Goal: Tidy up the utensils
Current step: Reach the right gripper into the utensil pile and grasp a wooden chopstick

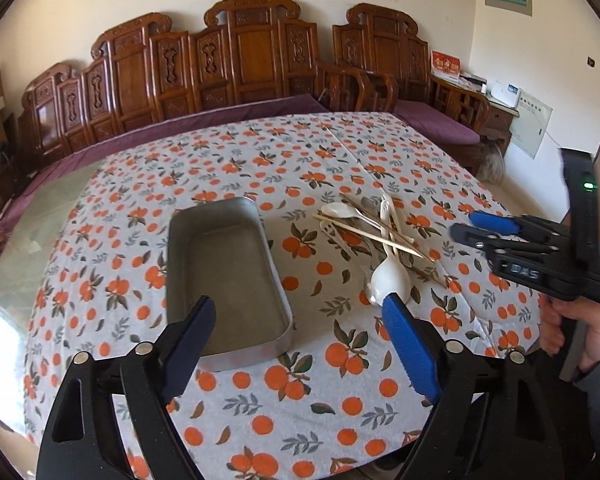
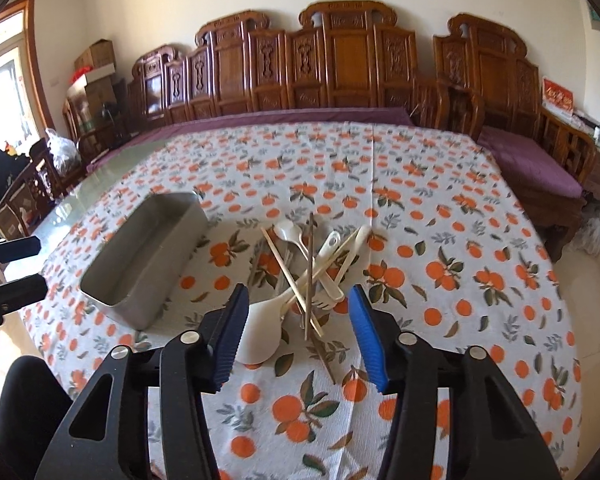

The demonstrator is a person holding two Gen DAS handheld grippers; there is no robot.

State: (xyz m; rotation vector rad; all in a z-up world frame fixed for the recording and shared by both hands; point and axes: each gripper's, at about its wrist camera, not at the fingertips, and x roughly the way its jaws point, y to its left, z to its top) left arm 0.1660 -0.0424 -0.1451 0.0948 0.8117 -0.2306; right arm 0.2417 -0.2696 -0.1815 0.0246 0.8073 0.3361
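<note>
Now hovering, right gripper [image 2: 296, 336] and left gripper [image 1: 300, 340] both spread apart, eyeing light, slippery rice paddle [image 2: 260, 332] by its slim handle near tray [image 2: 112, 300].

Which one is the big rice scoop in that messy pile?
Find the empty metal tray on the orange-print tablecloth; the utensil pile lies beside it. The rice scoop sits at the pile's near end, just ahead of the open right gripper. It has the widest, roundest white head; its neighbours are thin chopsticks and small spoons.
</note>
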